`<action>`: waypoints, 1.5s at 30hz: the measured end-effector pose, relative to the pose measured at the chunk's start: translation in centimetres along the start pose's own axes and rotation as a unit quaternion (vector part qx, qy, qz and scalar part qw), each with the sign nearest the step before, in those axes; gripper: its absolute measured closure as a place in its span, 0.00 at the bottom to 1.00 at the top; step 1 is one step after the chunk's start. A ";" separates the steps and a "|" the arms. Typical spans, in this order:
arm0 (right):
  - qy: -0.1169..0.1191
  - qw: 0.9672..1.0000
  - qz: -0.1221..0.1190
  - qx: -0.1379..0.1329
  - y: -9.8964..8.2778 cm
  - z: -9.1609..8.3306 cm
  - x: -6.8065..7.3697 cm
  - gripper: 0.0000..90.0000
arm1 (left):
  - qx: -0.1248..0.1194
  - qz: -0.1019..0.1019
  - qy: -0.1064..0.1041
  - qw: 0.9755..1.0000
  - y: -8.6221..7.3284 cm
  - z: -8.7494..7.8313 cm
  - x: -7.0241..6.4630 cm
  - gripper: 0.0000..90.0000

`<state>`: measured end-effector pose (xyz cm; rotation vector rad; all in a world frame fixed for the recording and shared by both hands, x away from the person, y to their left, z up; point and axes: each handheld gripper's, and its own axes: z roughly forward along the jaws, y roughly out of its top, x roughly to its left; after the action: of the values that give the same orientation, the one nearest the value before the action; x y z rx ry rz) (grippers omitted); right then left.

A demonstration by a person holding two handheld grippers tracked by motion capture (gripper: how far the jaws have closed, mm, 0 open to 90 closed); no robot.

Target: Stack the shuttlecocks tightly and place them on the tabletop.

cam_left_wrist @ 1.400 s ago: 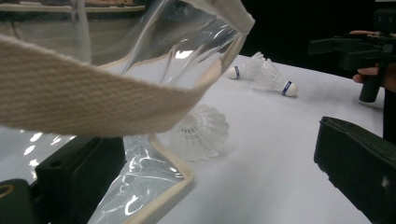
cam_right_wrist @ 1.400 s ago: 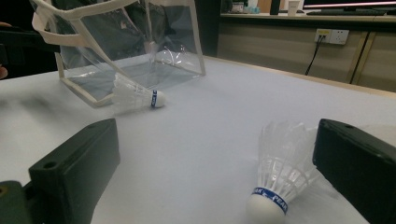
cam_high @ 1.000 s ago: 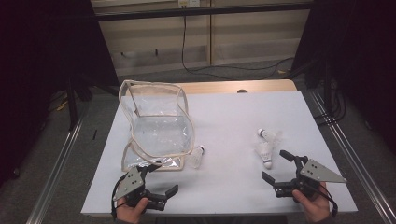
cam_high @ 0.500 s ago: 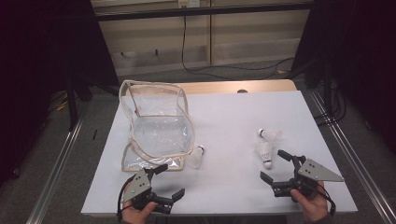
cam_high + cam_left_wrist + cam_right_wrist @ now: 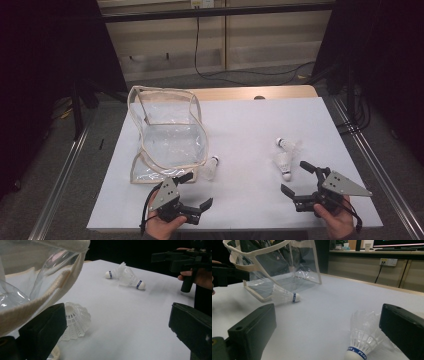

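Note:
A clear plastic bag with cream trim stands open at the table's left. One white shuttlecock lies by its front right corner, and two more lie together at the right. My left gripper is open just in front of the bag's corner. In the left gripper view that shuttlecock lies beside the left jaw, untouched. My right gripper is open near the pair. In the right gripper view a shuttlecock lies between the jaws, closer to the right one, cork towards the camera.
The white table top has bare room in its middle and back. Its front edge runs just under both hands. Metal rails flank the table, and a cable hangs by the far wall.
The left gripper has shifted right along the front edge, closer to the shuttlecock by the bag. The right gripper has barely moved.

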<state>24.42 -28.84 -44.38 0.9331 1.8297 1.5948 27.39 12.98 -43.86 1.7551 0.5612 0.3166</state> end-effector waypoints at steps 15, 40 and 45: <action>-0.002 1.000 0.001 -0.001 0.0 0.0 -0.2 0.00 | 0.021 -0.005 0.029 0.999 0.6 2.3 -1.2 0.03; -0.003 1.000 -0.002 -0.004 0.1 -0.3 -0.2 0.00 | 0.088 -0.002 0.050 0.995 1.1 6.3 -2.8 0.09; -0.004 1.000 -0.001 -0.004 0.1 -0.4 -0.2 0.00 | 0.099 -0.003 0.065 0.993 1.2 6.8 -2.8 0.12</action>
<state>24.31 -29.25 -44.27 0.9333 1.8163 1.5939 28.66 5.64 -44.23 1.9328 0.7129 0.3837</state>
